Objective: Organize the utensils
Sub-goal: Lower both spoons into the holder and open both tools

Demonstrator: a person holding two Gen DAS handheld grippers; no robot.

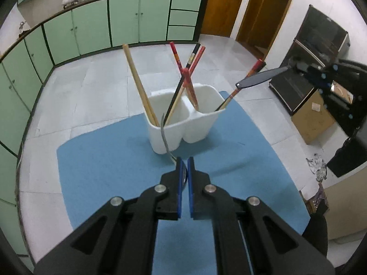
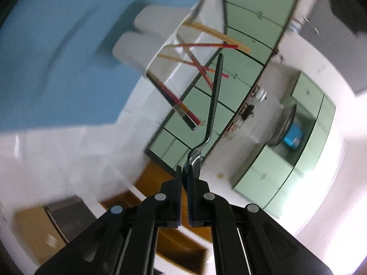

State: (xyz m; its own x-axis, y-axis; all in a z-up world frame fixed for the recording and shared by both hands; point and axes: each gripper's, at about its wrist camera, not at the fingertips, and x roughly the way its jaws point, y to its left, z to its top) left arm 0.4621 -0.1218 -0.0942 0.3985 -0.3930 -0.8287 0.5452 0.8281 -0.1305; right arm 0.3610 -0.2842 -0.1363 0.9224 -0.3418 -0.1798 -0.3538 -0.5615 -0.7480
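Left wrist view: we see our left hand-held gripper (image 1: 184, 160) clenched on the bowl end of a thin metal utensil (image 1: 165, 137), its curved handle rising toward the near rim of the white two-compartment holder (image 1: 197, 128). The holder stands on a blue mat (image 1: 103, 165) on the floor, chopsticks (image 1: 140, 84) leaning in both compartments. At far right, the right hand-held gripper (image 1: 296, 65) carries a dark-handled fork (image 1: 259, 78) over the holder.

Right wrist view, rolled and blurred: our right hand-held gripper (image 2: 184, 171) grasps that fork (image 2: 214, 105) by its shiny head, its black handle pointing toward the holder (image 2: 146, 41) and the chopsticks (image 2: 206, 45).

We judge both utensils light, stiff and slick; held by one end, they may pivot. A grip nearer the neck would steady them for dropping handle-first into a compartment.
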